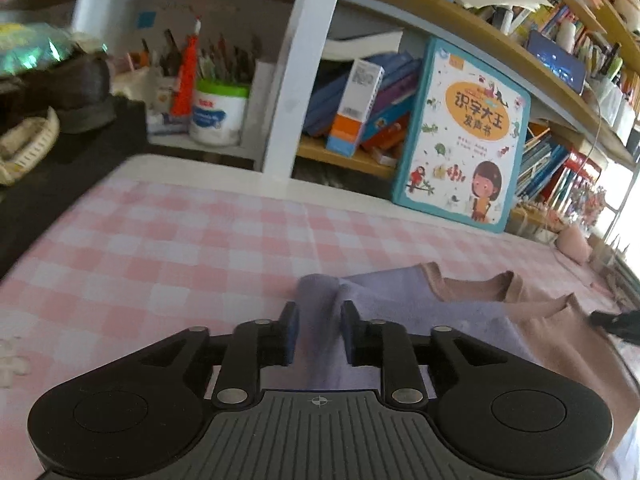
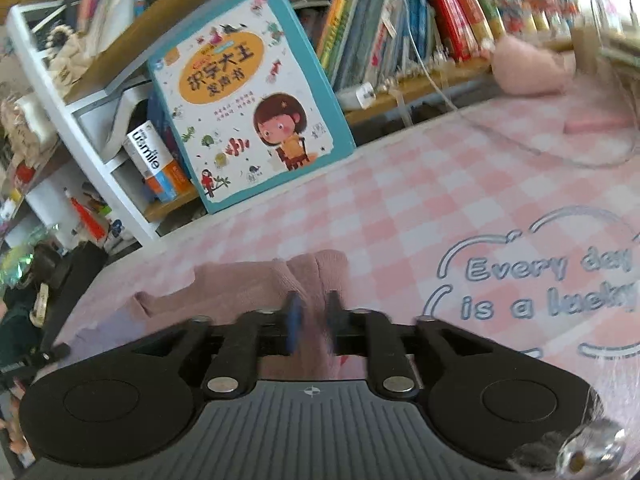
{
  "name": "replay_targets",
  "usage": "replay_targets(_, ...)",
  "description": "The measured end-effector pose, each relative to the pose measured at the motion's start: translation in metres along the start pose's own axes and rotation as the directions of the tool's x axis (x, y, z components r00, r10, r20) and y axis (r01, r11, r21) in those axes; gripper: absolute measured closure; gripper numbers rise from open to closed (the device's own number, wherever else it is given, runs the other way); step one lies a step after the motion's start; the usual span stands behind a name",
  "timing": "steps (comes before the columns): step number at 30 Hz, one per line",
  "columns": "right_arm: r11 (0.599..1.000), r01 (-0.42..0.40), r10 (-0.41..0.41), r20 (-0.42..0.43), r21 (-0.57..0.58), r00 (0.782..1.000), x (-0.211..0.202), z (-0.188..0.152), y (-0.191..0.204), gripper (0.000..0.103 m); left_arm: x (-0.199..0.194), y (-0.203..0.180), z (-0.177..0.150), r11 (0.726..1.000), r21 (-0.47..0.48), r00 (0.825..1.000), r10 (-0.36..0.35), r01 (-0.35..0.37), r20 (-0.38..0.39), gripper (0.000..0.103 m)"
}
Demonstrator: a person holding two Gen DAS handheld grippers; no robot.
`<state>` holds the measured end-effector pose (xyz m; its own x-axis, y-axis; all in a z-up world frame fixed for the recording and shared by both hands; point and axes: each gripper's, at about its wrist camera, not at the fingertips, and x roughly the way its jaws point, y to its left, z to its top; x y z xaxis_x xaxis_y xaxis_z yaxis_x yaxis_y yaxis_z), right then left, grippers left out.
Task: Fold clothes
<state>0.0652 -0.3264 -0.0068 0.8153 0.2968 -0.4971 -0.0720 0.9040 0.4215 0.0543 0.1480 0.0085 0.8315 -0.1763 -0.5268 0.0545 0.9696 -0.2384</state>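
Lilac-and-pink garment (image 1: pixel 460 312) lies on the checked tablecloth (image 1: pixel 160 248), its corners standing loosely between the slightly parted pads of the left gripper (image 1: pixel 318 332) and right gripper (image 2: pixel 314 324), so both should pinch firmly before lifting evenly together.

A: Where do the two views sit?
B: Each looks forward and down, low and close over the checked tabletop (image 1: pixel 160 240).
A: Shared?
B: The picture book (image 1: pixel 460 136) (image 2: pixel 248 120), the shelves (image 1: pixel 440 4) (image 2: pixel 132 52).
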Motion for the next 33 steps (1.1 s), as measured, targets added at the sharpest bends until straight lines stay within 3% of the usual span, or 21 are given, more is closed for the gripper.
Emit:
replay_targets(3,0.998,0.001,-0.002,-0.017,-0.069,1.000,-0.016,-0.008,0.002,0.064,-0.018,0.006,-0.006,0.999,-0.033,1.000,-0.028,0.028,-0.003,0.069)
replay_targets(5,0.997,-0.015,0.012,-0.036,-0.081,0.999,-0.026,-0.015,0.000,0.063,-0.027,0.012,-0.014,0.994,-0.084,0.997,-0.077,0.076,-0.014,0.045)
replay_targets(7,0.998,-0.033,0.030,-0.057,-0.061,0.998,-0.034,-0.021,-0.004,0.063,-0.033,0.018,-0.023,0.984,-0.131,0.992,-0.122,0.117,-0.028,0.041)
replay_targets(12,0.995,-0.099,0.102,-0.095,0.035,0.990,-0.037,-0.028,-0.014,0.064,-0.029,0.018,-0.033,0.980,-0.148,0.988,-0.140,0.129,-0.065,0.045)
replay_targets(15,0.991,-0.123,0.127,-0.116,0.043,0.985,-0.031,-0.031,-0.012,0.078,-0.025,0.014,-0.033,0.976,-0.160,0.983,-0.165,0.151,-0.081,0.063)
replay_targets(17,0.990,-0.121,0.128,-0.110,0.068,0.986,-0.031,-0.032,-0.010,0.079,-0.021,0.012,-0.035,0.968,-0.184,0.978,-0.189,0.170,-0.089,0.074)
replay_targets(21,0.987,-0.115,0.127,-0.101,0.115,0.987,-0.031,-0.036,-0.006,0.080,-0.023,0.009,-0.039,0.969,-0.197,0.982,-0.170,0.150,-0.086,0.077)
replay_targets(33,0.984,-0.164,0.173,-0.154,0.068,0.973,-0.032,-0.057,0.039,0.079,-0.059,0.045,-0.049,0.966,-0.245,0.993,-0.097,0.079,-0.063,0.077)
